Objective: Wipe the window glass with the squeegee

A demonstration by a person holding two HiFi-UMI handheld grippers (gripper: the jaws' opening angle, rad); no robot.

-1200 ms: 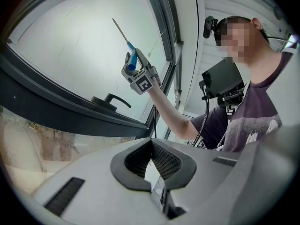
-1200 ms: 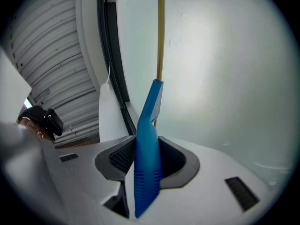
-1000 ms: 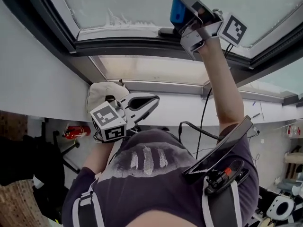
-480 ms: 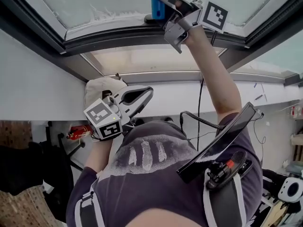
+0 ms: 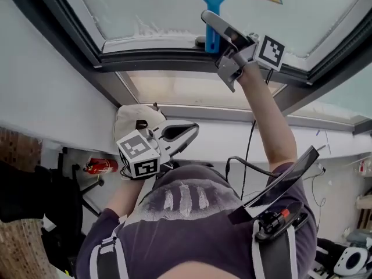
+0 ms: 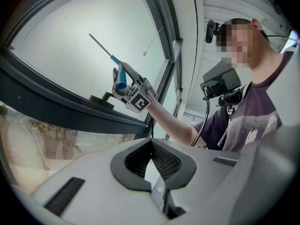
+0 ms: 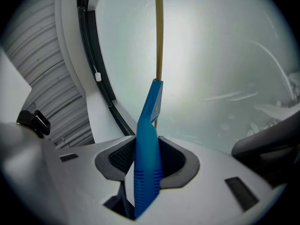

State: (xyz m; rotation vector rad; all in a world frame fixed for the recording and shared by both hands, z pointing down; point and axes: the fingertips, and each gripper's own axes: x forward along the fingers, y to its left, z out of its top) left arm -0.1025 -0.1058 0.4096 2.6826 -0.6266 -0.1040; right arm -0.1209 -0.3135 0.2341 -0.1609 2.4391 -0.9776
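A blue-handled squeegee (image 5: 211, 4) with a yellow blade bar lies against the window glass (image 5: 145, 4) at the top of the head view. My right gripper (image 5: 215, 25) is raised on an outstretched arm and shut on the blue handle (image 7: 147, 153); the blade (image 7: 159, 32) runs straight up the pane in the right gripper view. My left gripper (image 5: 189, 133) hangs low near the person's chest, shut with nothing between its jaws. In the left gripper view the closed jaws (image 6: 152, 161) point toward the window, and the right gripper with the squeegee (image 6: 121, 78) shows beyond.
A dark window frame (image 5: 157, 60) borders the pane, with a black knob (image 5: 201, 40) on its lower rail. A second pane (image 5: 186, 89) sits below. A white wall (image 5: 46, 97) lies left. A red extinguisher (image 5: 96, 167) and a cable (image 5: 247, 156) are beneath.
The right gripper has pushed the squeegee further up the glass, so its yellow blade now shows in the head view. The left gripper has stayed shut by the chest.
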